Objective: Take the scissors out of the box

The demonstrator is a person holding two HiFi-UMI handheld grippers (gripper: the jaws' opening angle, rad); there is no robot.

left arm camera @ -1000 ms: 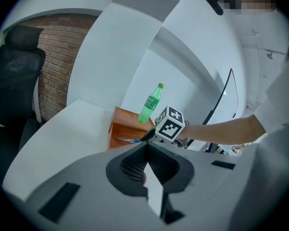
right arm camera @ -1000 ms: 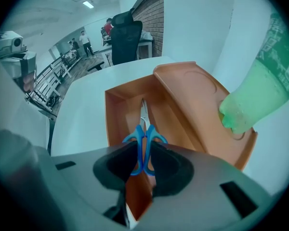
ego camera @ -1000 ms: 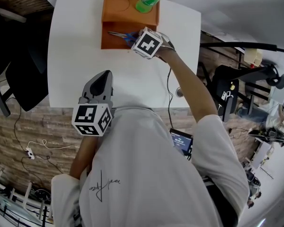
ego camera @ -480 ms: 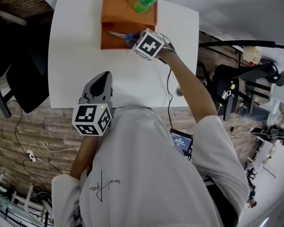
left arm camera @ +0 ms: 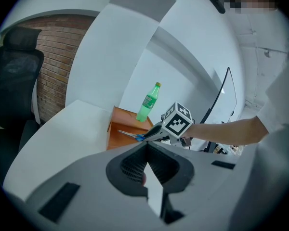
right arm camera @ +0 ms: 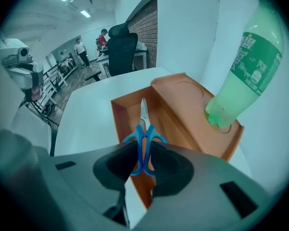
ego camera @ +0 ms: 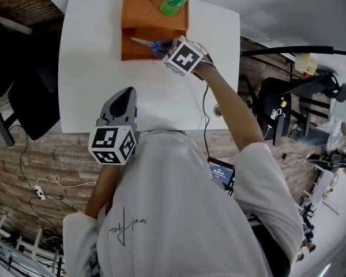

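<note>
Blue plastic: the right tongs [right arm camera: 143,165] are clenched on the looped handles of the scissors [right arm camera: 143,129], one jaw on each side.
Other hand: the left tongs [left arm camera: 146,150] are closed on nothing, held low by the person's body and well apart from the work.
Scissors' place: the steel blades point away from the right tongs along the open lower trough of the orange box [right arm camera: 183,97]. The handles sit at its near end. Whether the tips rest on the trough floor I cannot tell.
Step in hand: the grasp looks made, so this is probably the lift-out.
Doing it well: keep the squeeze firm, since smooth loops can pivot. Raise the scissors until the tips clear the trough wall, then draw back towards the body, blades level.
Hazard: a green bottle [right arm camera: 245,61] stands on the box's raised top, just beside the trough. A sideways swing could topple it.
Tabletop: white and smooth [ego camera: 98,79], carrying only the box with its bottle near the far edge.
Room: a black chair [ego camera: 26,91] stands left of the tabletop on a stone-patterned floor [ego camera: 46,154]. The right gripper view shows an open office with people far off.
</note>
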